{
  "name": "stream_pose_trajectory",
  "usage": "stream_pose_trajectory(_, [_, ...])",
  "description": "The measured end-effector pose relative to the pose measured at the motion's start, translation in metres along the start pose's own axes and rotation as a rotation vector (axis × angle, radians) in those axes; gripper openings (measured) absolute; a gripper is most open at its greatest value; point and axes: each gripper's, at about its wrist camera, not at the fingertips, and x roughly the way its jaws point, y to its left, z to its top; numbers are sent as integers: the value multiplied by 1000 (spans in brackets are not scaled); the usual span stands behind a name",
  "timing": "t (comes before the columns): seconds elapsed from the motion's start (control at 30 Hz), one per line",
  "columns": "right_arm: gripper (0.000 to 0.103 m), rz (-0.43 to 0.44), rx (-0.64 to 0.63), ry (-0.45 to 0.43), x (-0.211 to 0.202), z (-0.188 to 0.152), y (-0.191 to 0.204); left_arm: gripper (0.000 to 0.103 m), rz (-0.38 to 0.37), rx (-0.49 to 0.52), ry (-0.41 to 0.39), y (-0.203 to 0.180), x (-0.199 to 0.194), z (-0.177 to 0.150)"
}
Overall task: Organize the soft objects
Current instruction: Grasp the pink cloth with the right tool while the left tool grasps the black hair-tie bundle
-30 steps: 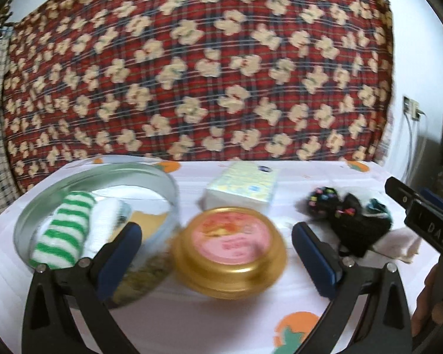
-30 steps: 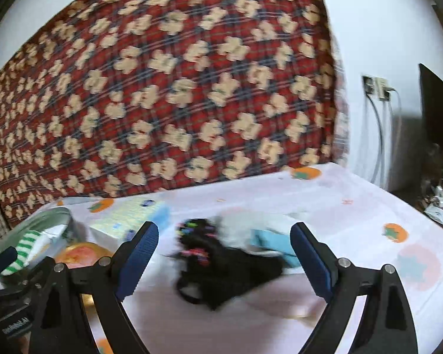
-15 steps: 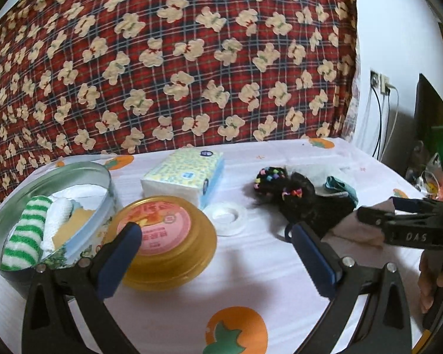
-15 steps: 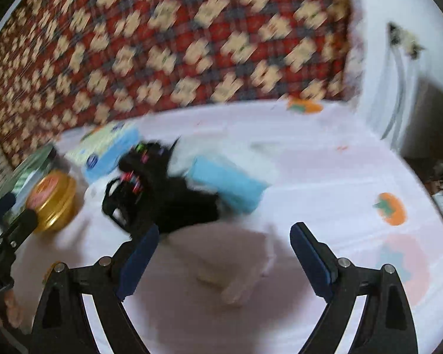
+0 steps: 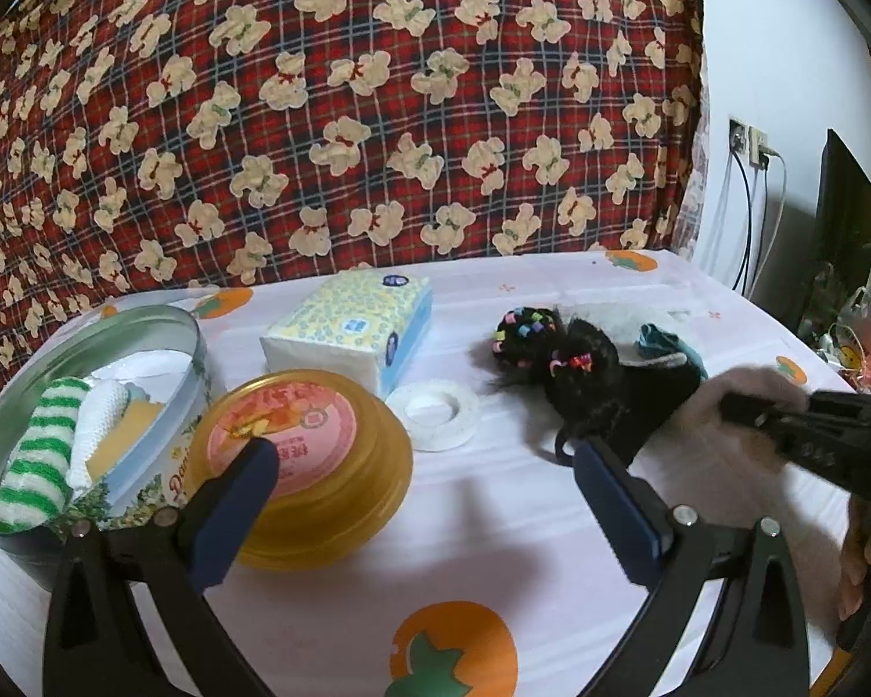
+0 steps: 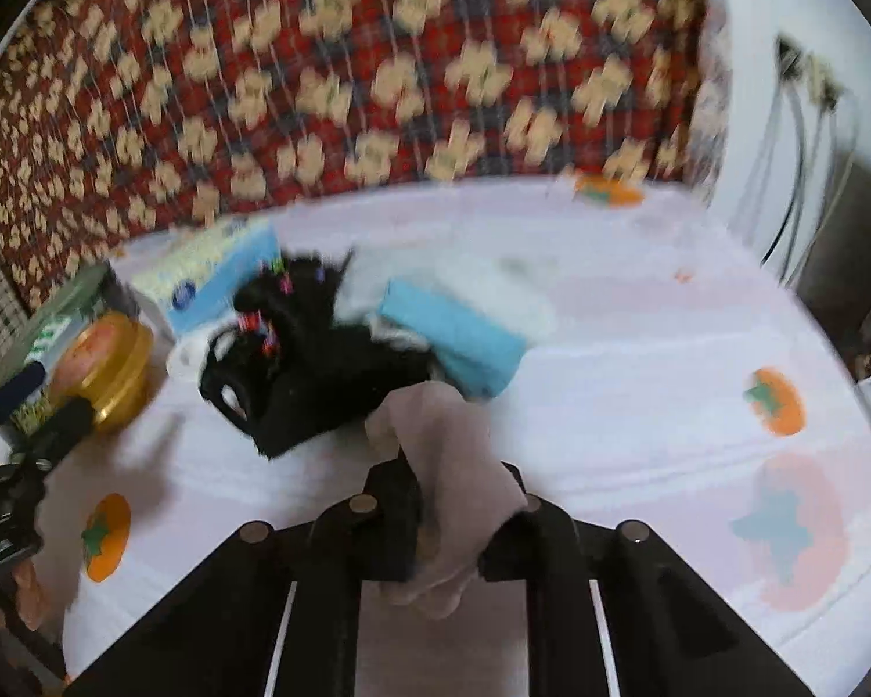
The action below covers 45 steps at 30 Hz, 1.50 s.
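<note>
The right gripper (image 6: 453, 499) is closing, fingers pinching a beige stocking (image 6: 447, 435); the left gripper (image 5: 424, 499) gapes empty. Tin lettering is unreadable.

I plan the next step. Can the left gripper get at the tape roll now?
Probably yes. The left gripper is open and empty, and the tape roll lies flat on bare cloth ahead, between the gold lid and black pile.

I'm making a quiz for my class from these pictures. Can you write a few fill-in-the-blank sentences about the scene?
1. The right gripper is closing on a thin beige ____.
2. The green-and-white striped roll lies inside the round ____.
3. The left gripper has its jaws ____, with nothing between them.
4. The tape ring lies just in front of the ____ pack.

Missing words: stocking; tin; open; tissue
</note>
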Motion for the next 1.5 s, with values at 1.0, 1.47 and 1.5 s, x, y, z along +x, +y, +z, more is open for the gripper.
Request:
stream_pose_trajectory(1.0, [15,-157,167,-457,-39,21,-20,38,-226,-239,288,-47,145,48])
stream_pose_trajectory(1.47, [15,-193,212,-480,-43,17,-27,34,-210,-273,-22,-22,71,48])
stream_pose_trajectory(1.5, [15,-197,210,-478,-43,18,-27,34,-203,-264,-41,-20,65,46])
